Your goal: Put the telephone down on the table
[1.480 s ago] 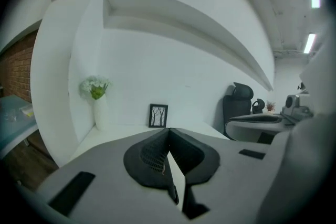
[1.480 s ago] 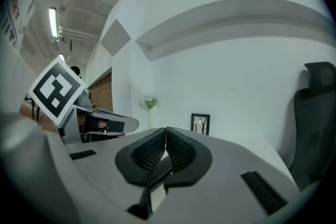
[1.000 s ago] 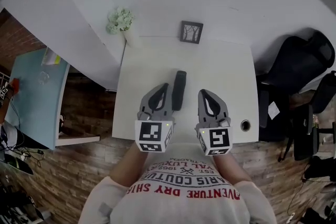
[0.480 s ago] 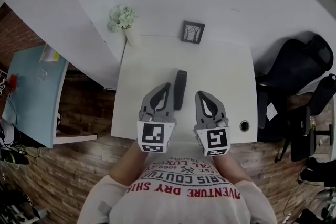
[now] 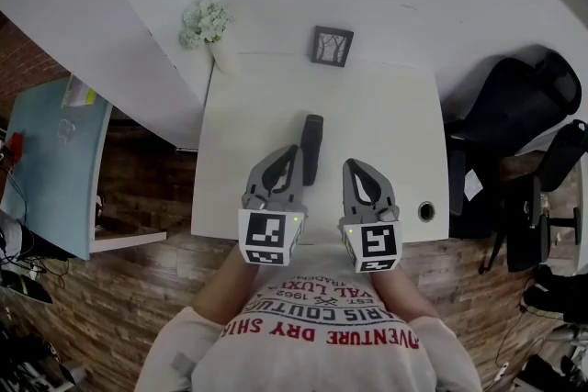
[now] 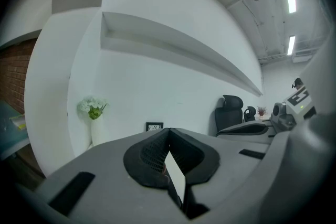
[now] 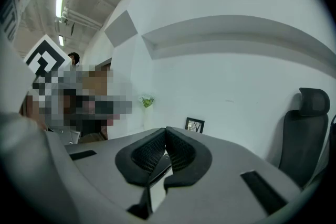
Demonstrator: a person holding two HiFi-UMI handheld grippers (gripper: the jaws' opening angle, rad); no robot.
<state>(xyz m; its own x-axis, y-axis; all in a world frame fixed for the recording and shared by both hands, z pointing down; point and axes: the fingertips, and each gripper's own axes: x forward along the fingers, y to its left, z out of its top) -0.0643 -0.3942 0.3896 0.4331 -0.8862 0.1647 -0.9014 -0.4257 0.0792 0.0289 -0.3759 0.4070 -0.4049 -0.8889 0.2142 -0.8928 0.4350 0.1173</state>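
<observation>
A black telephone handset (image 5: 311, 149) lies flat on the white table (image 5: 386, 119), pointing away from me. My left gripper (image 5: 291, 151) hovers just left of it with its jaws shut and nothing between them; whether it touches the handset I cannot tell. The right gripper (image 5: 354, 166) is a little to the handset's right, also shut and empty. In the left gripper view the gripper's (image 6: 168, 132) black pads meet at the tip. In the right gripper view the gripper's (image 7: 166, 130) pads meet the same way.
A white vase of flowers (image 5: 207, 28) and a small picture frame (image 5: 332, 46) stand at the table's far edge against the wall. A cable hole (image 5: 426, 212) is near the front right corner. Black office chairs (image 5: 514, 106) stand to the right, a light blue table (image 5: 50, 161) to the left.
The head view has shifted slightly. Both grippers stay shut near the front edge, and the handset has not moved on the table.
</observation>
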